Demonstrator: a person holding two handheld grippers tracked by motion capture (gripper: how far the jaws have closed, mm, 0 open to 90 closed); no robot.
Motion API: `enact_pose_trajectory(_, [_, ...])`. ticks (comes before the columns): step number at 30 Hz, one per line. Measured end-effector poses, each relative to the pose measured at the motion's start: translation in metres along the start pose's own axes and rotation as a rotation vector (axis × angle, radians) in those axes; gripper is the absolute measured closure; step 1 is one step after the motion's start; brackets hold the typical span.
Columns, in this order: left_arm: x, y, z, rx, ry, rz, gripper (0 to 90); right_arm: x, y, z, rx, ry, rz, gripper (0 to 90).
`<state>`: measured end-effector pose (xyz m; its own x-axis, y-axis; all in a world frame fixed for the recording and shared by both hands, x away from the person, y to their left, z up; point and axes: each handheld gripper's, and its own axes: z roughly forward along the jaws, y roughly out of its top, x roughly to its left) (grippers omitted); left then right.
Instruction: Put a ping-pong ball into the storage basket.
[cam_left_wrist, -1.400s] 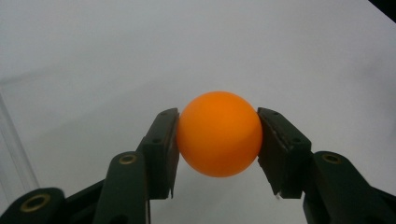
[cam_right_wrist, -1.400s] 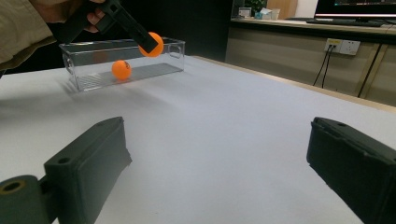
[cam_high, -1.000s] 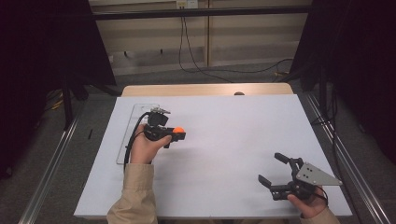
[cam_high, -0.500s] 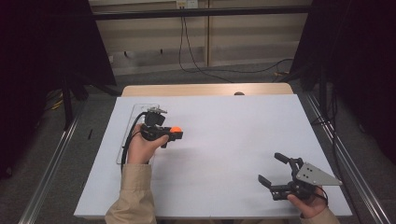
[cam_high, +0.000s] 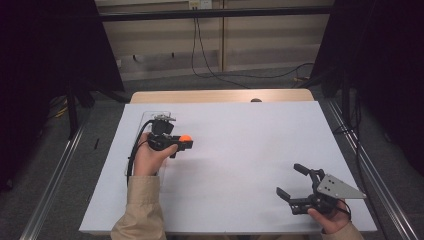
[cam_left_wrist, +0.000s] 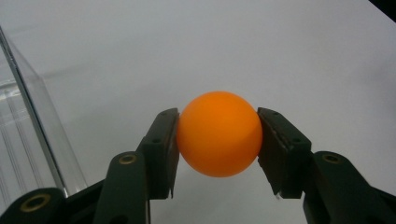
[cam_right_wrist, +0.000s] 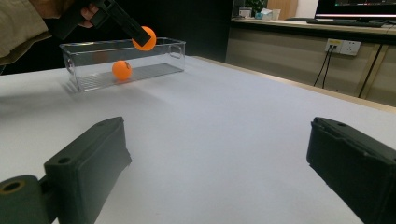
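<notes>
Left claw (cam_high: 184, 141) clamped on an orange ping-pong ball (cam_left_wrist: 219, 133); in the left gripper view both black pads press the ball's sides, one on each flank, ball seated between the tips with white surface behind it. From the high view the ball (cam_high: 185, 138) sits at the right-hand end of the left claw, held above the white tabletop (cam_high: 250, 150) just beside the near long wall of a clear plastic bin (cam_right_wrist: 122, 63). The bin is a long, shallow, see-through rectangular container lying along the left edge of the tabletop; in the left gripper view its transparent wall (cam_left_wrist: 32, 121) runs up the left margin of the frame. The right gripper view, looking across the tabletop, shows the held ball (cam_right_wrist: 144, 38) at about rim height of the bin, in front of it from that angle; whether it is over the opening or short of the wall cannot be told. A second orange ball (cam_right_wrist: 121, 70) lies inside the bin on its floor, toward the left half as seen from that view. The left hand (cam_high: 150, 157) wraps the gripper body, tan sleeve (cam_high: 140, 210) behind it, black cable looping along the bin side. Right claw (cam_high: 289, 180) rests low near the right front corner of the tabletop, jaws spread wide apart, nothing between them; well apart from the bin and both balls.
</notes>
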<state>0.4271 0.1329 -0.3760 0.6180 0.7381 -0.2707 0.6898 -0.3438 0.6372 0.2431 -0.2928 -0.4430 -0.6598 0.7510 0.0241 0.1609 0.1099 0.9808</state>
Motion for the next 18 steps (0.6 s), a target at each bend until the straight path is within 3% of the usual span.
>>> enact_pose_trajectory(18, [0.0049, -0.0022, -0.0059, -0.009, 0.015, -0.003, 50.9, 0.0002, 0.0001, 0.0001, -0.002, 0.002, 0.001, 4.4])
